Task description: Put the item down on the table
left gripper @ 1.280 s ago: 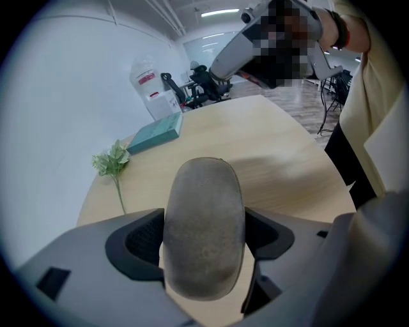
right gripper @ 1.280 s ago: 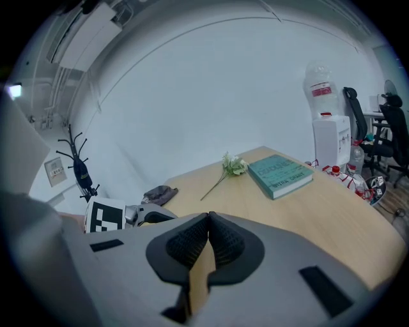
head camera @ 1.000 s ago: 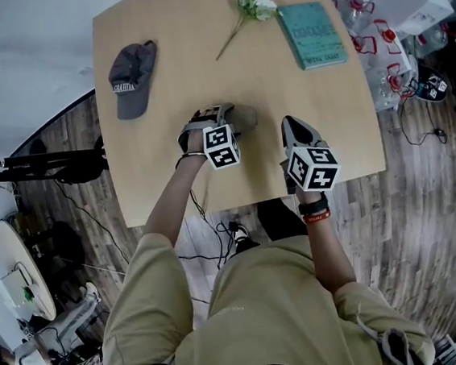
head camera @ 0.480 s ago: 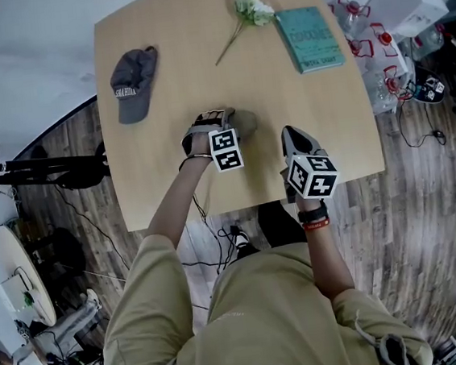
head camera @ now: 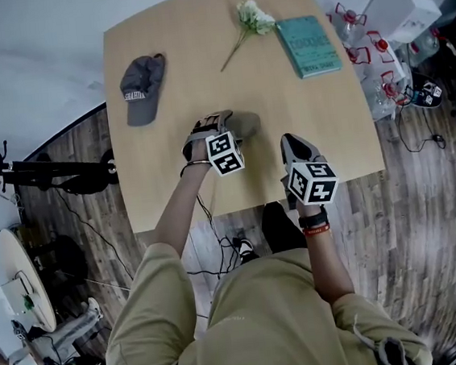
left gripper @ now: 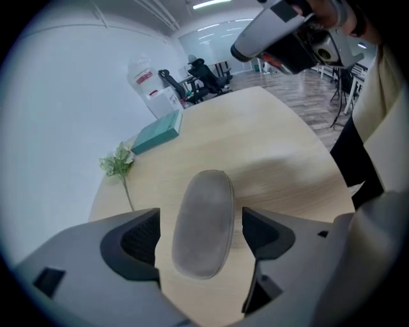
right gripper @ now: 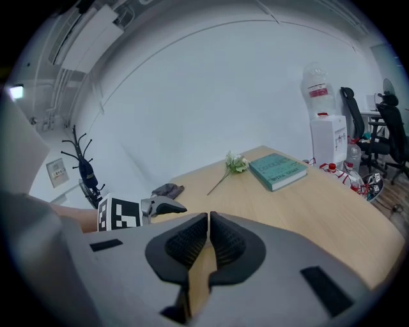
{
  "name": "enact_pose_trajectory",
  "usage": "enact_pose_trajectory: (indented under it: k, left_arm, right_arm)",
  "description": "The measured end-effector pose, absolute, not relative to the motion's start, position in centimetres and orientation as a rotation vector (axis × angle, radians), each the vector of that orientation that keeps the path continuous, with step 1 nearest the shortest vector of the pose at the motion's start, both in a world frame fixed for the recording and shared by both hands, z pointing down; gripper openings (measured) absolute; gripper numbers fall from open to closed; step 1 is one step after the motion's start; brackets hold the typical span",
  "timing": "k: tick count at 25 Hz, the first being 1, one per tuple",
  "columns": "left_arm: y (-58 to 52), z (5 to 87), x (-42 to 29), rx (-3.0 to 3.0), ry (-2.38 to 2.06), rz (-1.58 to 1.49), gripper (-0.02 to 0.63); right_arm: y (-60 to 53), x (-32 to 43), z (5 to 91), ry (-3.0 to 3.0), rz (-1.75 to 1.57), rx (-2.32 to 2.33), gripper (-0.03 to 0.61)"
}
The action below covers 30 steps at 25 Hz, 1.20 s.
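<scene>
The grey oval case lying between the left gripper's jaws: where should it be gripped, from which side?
Grip the grey case across its narrow middle, one jaw on each long side. It lies flat on the table with its long axis running away from the left gripper, whose open jaws flank it, so coming low from its near end likely suits best.

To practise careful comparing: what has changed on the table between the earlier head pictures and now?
Nothing visibly moved. The left gripper stays at the grey oval item, its jaws apart on either side of it; the right gripper, shut, stays beside it. Cap, flower and book lie as before.
</scene>
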<state>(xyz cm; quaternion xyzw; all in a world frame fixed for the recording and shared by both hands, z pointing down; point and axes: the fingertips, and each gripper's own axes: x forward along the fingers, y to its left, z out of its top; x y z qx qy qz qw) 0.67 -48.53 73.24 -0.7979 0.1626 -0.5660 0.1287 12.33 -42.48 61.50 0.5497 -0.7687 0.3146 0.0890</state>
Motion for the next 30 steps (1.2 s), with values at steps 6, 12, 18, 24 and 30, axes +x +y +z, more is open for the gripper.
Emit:
enact_pose_trajectory:
  k: [6, 12, 18, 24, 30]
  left_arm:
    - [-45.4, 68.8, -0.5, -2.623, 0.713, -1.456, 0.374]
    - [-41.5, 64.1, -3.6, -2.776, 0.974, -1.244, 0.373]
    - [-35.7, 61.0, -5.8, -2.894, 1.137, -1.087, 0.371]
    - [-31.3, 56.7, -7.7, -2.924, 1.322, -0.877, 0.337]
    - [-27.1, 53.3, -10.6, -2.939, 1.473, -0.703, 0.255]
  right_arm:
    - [-39.7, 10.6, 59.0, -2.315, 0.872, 1.649, 0.009]
    - [-36.0, 8.1, 56.0, -2.353, 0.792, 1.649, 0.005]
    - [-31.9, 5.6, 53.4, -2.389, 0.725, 1.65, 0.0]
    - [-28.1, 3.7, 51.0, -2.429, 0.667, 1.639, 0.0]
    - [-25.3, 1.6, 48.9, -2.463, 0.61, 1.637, 0.0]
